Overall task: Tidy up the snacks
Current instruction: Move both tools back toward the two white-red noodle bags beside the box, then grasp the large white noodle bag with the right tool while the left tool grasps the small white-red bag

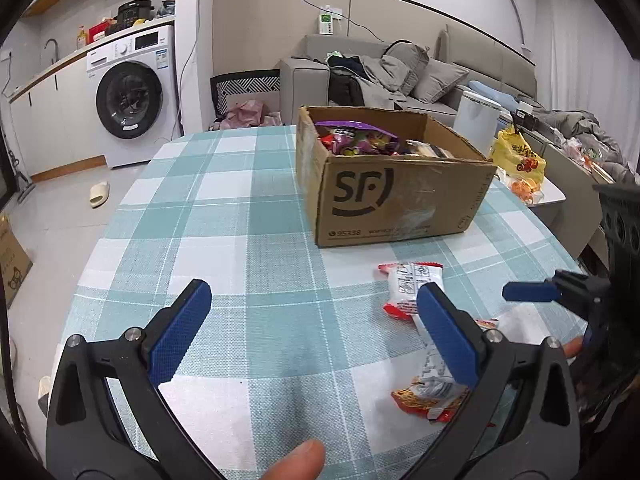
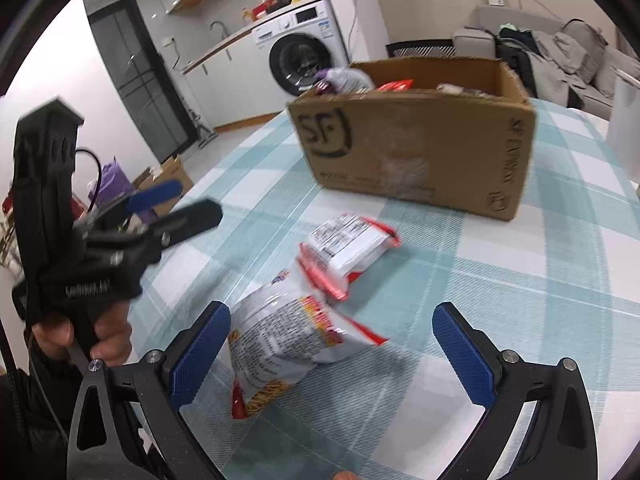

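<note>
Both tongs, left [image 1: 314,328] and right [image 2: 332,344], stand apart (nothing held); right approaches near snack packet [image 2: 288,344]. Next: close, carry to box [image 2: 420,152].

Left claw [image 1: 316,328] and right claw [image 2: 332,344] both spread wide, empty.
</note>
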